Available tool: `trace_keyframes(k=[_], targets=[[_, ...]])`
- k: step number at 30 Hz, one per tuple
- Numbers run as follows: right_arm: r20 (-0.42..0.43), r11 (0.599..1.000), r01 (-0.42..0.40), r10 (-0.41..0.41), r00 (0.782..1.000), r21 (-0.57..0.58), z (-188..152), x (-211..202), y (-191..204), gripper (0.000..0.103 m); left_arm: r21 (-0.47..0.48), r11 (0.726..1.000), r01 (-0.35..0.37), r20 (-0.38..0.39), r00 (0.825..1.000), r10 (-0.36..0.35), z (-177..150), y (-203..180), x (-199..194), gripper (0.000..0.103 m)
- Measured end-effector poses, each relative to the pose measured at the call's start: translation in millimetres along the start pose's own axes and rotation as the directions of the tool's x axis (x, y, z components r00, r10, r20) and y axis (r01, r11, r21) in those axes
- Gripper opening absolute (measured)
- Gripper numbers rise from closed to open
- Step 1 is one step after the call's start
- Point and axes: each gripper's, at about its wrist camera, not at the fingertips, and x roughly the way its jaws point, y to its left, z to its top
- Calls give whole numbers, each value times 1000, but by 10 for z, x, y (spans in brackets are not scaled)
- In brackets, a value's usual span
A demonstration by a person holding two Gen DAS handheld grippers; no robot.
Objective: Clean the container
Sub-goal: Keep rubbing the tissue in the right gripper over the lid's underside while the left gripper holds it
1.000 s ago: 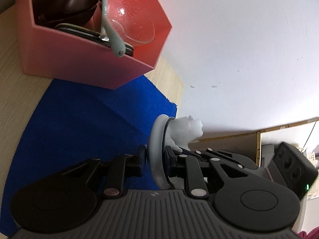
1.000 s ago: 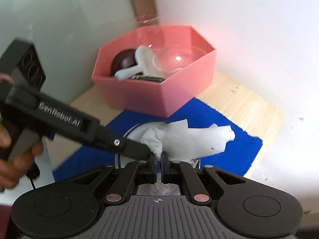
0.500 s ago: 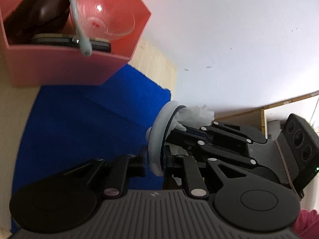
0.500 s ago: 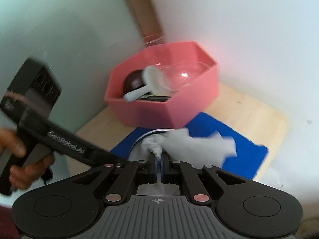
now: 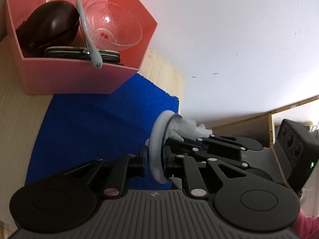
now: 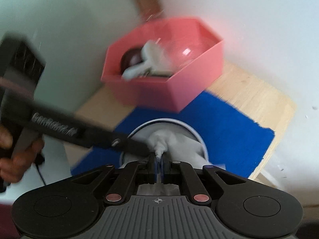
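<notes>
The left gripper point(image 5: 156, 160) is clamped on the rim of a pale round container point(image 5: 157, 139), holding it on edge above the blue mat point(image 5: 95, 123); in the left wrist view the rim runs as a near-vertical arc between the 2 fingers, and its open mouth faces right, toward the other tool. From the right wrist view the same container point(image 6: 196, 134) shows as a circle seen almost straight into, mouth toward the camera, its flat axis pointing along the right gripper's fingers. The right gripper point(image 6: 158, 166) is pinched tight on a wad of white tissue point(image 6: 175, 141), which is pushed into the container's mouth and fills most of it. A hand point(image 6: 12, 159) grips the handle of the left tool at the left edge of that view. Beyond the mat, on the wooden tabletop point(image 5: 18, 109), stands a pink hexagonal bin point(image 5: 65, 77) holding a dark bowl point(image 5: 49, 23), a clear glass bowl point(image 5: 115, 25) and a pale spoon point(image 5: 87, 37) leaning over the front wall
</notes>
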Motion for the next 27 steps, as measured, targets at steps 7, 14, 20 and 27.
trace_keyframes(k=[7, 14, 20, 27], targets=[[-142, 996, -16, 3, 990, -91, -15, 84, 167, 6, 19, 1000, 6, -33, 999, -5, -18, -8, -2, 18], [7, 1000, -25, 25, 1000, 4, 42, -102, -3, 6, -25, 1000, 19, -17, 1000, -19, 24, -12, -61, 17], [-72, 994, -90, 86, 994, -58, 21, -120, 11, 6, -70, 997, 16, 5, 1000, -16, 59, 64, -79, 17], [-102, 991, -92, 81, 991, -101, -26, -216, 123, 6, -96, 995, 11, 7, 1000, -10, 68, 114, -62, 16]])
